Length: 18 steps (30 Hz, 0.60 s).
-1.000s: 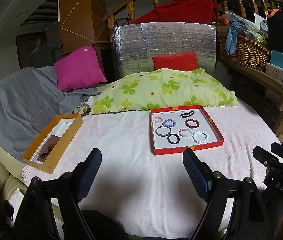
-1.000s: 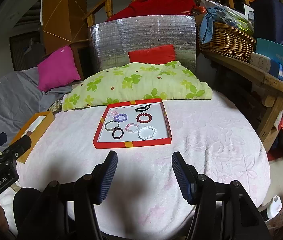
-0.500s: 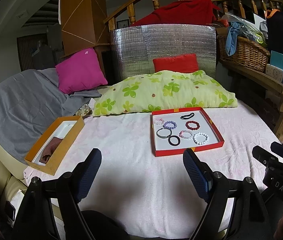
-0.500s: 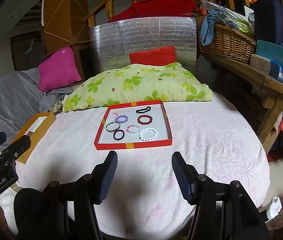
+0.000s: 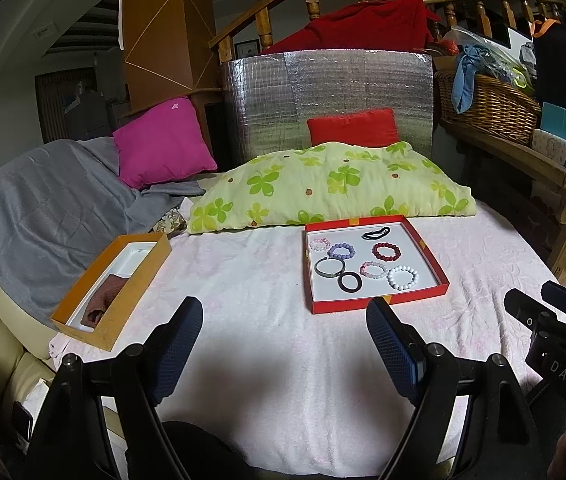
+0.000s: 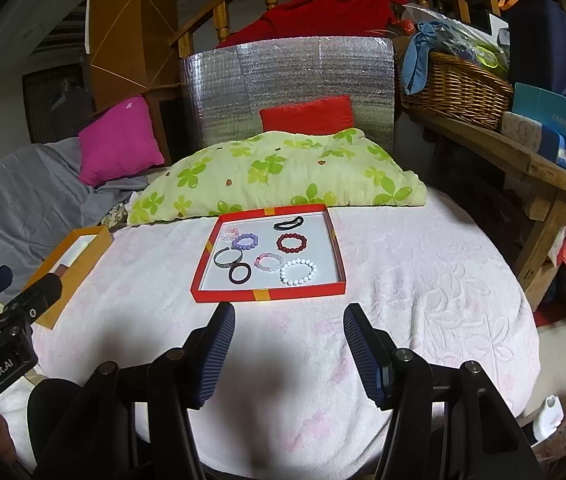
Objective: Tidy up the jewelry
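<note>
A red tray (image 5: 379,304) (image 6: 267,294) lies on the pink bedspread and holds several bracelets, among them a white bead one (image 5: 403,277) (image 6: 299,272), a dark red bead one (image 5: 387,251) (image 6: 291,242), a purple one (image 5: 341,251) (image 6: 245,241) and a black ring (image 5: 349,282) (image 6: 240,273). An orange box (image 5: 139,280) (image 6: 79,258) with a brown cloth inside sits at the left. My left gripper (image 5: 283,320) is open and empty, short of the tray. My right gripper (image 6: 289,326) is open and empty, just in front of the tray.
A green flowered pillow (image 5: 331,184) lies right behind the tray. A grey blanket (image 5: 43,208) and pink cushion (image 5: 163,148) are at the left. A wooden bench (image 6: 523,160) with a wicker basket (image 6: 455,88) and boxes runs along the right.
Both views have shifted slightly, with the tray a touch lower and nearer. Both grippers stay open and empty.
</note>
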Tool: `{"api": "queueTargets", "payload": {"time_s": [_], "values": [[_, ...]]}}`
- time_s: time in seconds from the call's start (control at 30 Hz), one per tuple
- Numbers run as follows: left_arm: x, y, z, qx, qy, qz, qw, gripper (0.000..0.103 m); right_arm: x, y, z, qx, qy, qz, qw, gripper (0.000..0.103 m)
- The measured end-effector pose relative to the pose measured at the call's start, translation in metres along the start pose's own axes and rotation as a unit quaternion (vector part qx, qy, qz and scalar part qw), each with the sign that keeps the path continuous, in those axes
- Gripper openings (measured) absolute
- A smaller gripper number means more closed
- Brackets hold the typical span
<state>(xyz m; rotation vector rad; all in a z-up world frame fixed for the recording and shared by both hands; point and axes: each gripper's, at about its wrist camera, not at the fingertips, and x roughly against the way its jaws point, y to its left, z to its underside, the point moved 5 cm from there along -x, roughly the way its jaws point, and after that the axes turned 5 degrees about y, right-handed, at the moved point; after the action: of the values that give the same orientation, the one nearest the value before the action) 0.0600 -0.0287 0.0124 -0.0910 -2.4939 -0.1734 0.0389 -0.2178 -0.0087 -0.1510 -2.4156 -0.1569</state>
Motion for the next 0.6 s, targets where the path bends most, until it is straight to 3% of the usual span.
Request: {"api": "queueTargets", "payload": {"time_s": [0.6], "values": [[0.0032, 0.0006, 0.0005, -0.002, 0.001, 0.002, 1.0000, 0.085, 0.0035, 0.0004, -0.0031, 0.000, -0.004, 0.000, 1.000, 0.061]]}}
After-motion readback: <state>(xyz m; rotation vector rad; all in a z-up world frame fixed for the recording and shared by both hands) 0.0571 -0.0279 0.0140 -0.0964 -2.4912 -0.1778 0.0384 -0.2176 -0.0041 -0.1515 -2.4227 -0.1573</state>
